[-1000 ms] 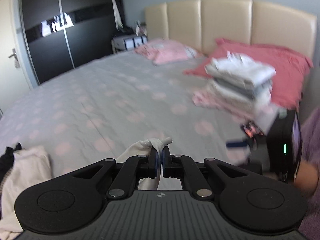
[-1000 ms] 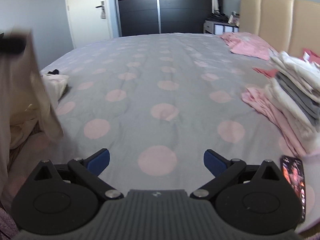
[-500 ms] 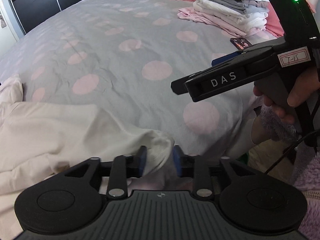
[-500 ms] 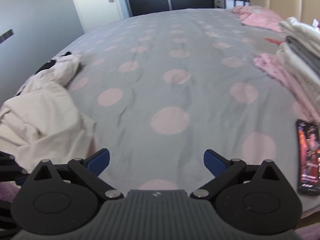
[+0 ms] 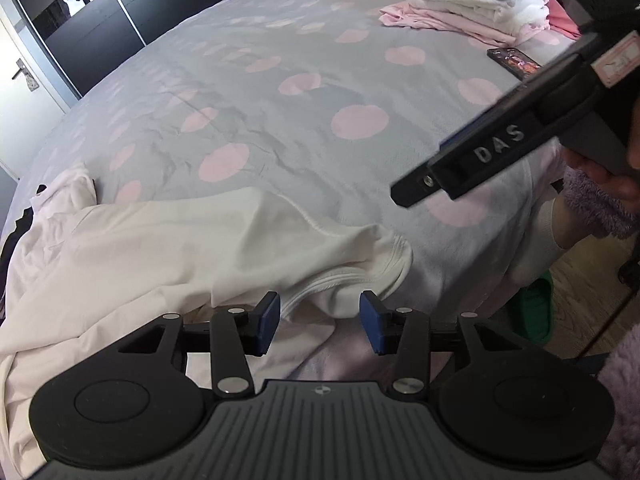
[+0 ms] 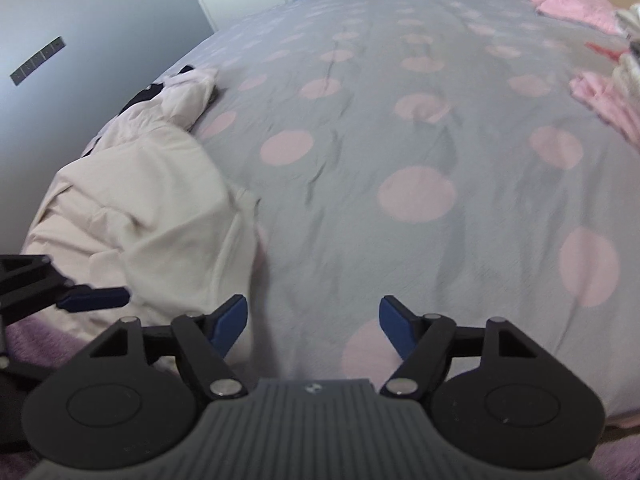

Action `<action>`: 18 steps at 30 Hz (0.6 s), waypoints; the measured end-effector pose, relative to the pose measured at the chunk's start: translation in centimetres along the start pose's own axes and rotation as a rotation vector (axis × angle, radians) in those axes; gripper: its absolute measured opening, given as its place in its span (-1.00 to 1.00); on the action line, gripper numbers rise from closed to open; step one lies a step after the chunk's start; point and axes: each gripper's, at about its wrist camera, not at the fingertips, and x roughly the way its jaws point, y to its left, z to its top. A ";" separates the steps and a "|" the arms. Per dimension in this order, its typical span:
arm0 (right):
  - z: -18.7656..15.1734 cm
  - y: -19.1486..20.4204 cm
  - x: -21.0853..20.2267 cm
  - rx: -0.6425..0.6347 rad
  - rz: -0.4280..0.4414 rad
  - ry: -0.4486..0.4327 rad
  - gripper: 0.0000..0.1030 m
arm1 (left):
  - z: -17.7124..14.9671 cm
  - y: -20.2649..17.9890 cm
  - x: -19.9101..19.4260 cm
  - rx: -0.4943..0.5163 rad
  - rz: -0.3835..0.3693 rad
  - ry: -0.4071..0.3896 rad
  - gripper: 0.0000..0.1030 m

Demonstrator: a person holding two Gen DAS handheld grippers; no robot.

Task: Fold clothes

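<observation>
Cream garment [image 5: 168,248] sprawls crumpled over the near left corner of the bed [image 5: 304,128], its far end bunched up by the left edge, where a dark piece of cloth [image 5: 24,216] peeks out just beside it. One ribbed hem pokes toward the centre, and right there sits the left gripper [image 5: 320,322], its blue fingers [image 5: 267,322] parted to a moderate gap with the hem lying just ahead of and between them, nothing pinched. Moving across: a wide stretch of grey, pink-dotted cover lies bare through the middle, rumpled only by a few creases. Now the right gripper [image 6: 313,324], fingers [image 6: 394,326] spread wide and holding nothing, hangs over the bed's near edge; the garment's right border [image 6: 240,216] is just to the left of its left finger. In the left wrist view that gripper's body, lettered DAS, crosses the right side above the bed corner. Far right, a phone [image 5: 514,62] lies flat near the edge, and behind it stands a stack of folded clothes [image 5: 468,0], well apart from the garment.
</observation>
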 end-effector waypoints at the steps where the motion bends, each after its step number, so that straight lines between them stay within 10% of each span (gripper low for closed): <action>1: -0.2 0.1 0.1 0.025 0.030 0.023 0.46 | -0.1 0.1 0.0 0.000 0.003 0.003 -0.19; 8: -1.3 1.2 0.9 0.070 0.107 0.107 0.46 | -0.4 0.2 1.4 0.092 0.036 -0.028 -0.20; 18: -1.5 2.9 0.8 -0.004 0.198 0.139 0.47 | -0.2 -1.0 4.1 0.299 0.046 -0.022 -0.91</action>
